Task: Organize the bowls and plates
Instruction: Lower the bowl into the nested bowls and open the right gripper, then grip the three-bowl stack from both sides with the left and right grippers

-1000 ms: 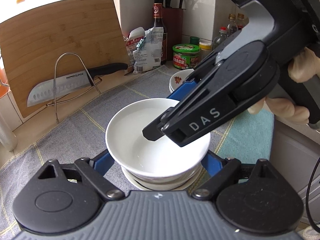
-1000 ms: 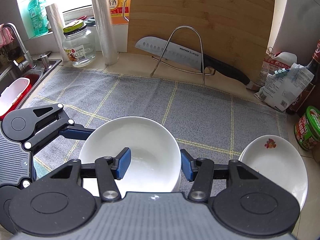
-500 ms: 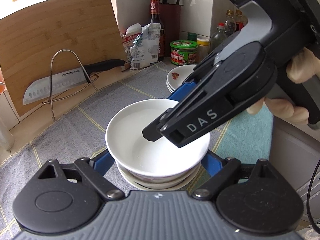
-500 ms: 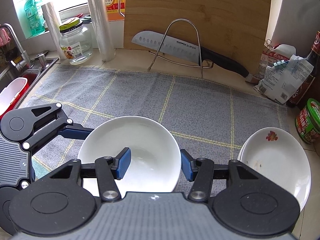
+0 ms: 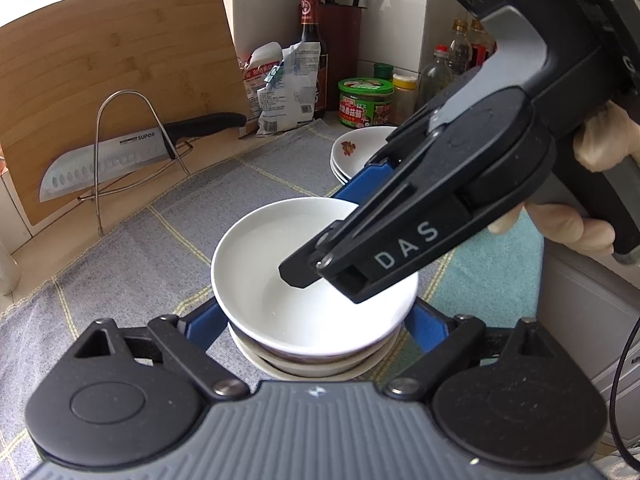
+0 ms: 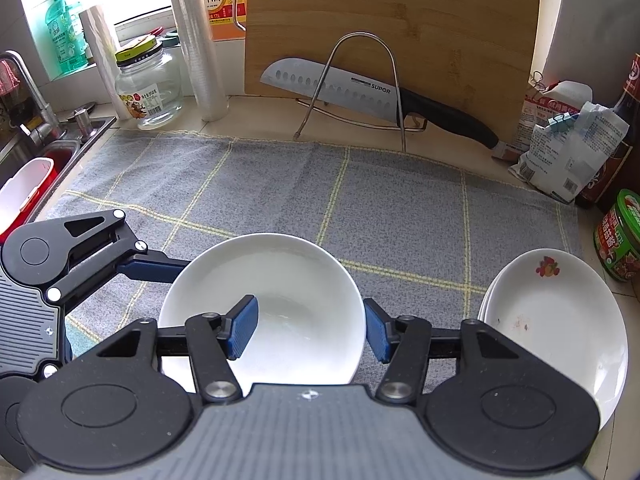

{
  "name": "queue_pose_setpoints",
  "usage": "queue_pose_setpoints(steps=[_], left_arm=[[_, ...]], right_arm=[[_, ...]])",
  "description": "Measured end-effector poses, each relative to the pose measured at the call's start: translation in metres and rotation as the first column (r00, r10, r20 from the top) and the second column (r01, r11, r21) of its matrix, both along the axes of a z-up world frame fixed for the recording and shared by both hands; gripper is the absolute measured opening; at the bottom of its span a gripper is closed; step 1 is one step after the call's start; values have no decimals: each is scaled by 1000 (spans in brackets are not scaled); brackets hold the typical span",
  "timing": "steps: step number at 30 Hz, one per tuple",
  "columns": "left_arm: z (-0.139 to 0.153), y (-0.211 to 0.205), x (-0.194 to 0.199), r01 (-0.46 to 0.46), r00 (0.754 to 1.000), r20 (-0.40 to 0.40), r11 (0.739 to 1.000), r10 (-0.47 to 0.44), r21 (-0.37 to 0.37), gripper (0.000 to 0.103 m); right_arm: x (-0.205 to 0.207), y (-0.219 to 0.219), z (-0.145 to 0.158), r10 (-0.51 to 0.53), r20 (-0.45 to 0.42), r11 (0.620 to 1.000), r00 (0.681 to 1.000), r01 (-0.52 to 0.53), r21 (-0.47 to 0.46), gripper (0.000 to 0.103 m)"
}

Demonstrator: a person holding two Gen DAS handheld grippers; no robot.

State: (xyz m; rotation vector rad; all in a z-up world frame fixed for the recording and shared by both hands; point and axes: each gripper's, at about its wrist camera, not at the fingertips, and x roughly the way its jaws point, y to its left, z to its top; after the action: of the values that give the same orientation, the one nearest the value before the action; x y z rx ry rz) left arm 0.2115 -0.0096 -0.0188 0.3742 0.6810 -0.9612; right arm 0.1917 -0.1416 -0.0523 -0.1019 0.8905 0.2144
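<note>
Between the right gripper's point(image 6: 308, 330) opening blue pads point(image 6: 242, 328), which now stand clear of its wall, the white bowl point(image 6: 280, 280) sits nested on the bowl stack point(image 5: 308, 364) on the desk's grey cloth point(image 6: 360, 208), flanked by the widening left gripper point(image 5: 316, 320), so both should lift straight away without nudging the rim.

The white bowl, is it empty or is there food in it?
Empty: the white bowl shows only bare, glossy white inside in both views; the right gripper straddles its rim, jaws opening.

Lower bowls point(image 5: 316, 364) mostly hidden under top bowl point(image 5: 280, 280); plate stack point(image 6: 560, 320) count unclear.
</note>
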Motion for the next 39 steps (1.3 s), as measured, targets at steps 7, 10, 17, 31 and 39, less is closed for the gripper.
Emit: queue_pose_setpoints(steps=[7,10,17,31,39], left_arm=[[3,13,-3,-4,1000,17,1000,4,0,98],[5,25,-3,-11,1000,13,1000,11,-19,98],[6,51,-2,-13,1000,13,999,14,-38,101],[-31,56,9,105,994,-31,992,-102,76,101],[-54,39,16,188,982,-57,973,-182,134,101]], right_arm=[[-6,0,7,1,41,1000,999,-1,1,90],[-10,-4,10,-25,68,1000,997,25,6,98],[-35,-16,11,-88,156,996,984,85,25,103],[-79,-16,-13,-108,103,994,989,108,12,103],[-90,-9,-62,-140,22,980,990,141,-138,103]])
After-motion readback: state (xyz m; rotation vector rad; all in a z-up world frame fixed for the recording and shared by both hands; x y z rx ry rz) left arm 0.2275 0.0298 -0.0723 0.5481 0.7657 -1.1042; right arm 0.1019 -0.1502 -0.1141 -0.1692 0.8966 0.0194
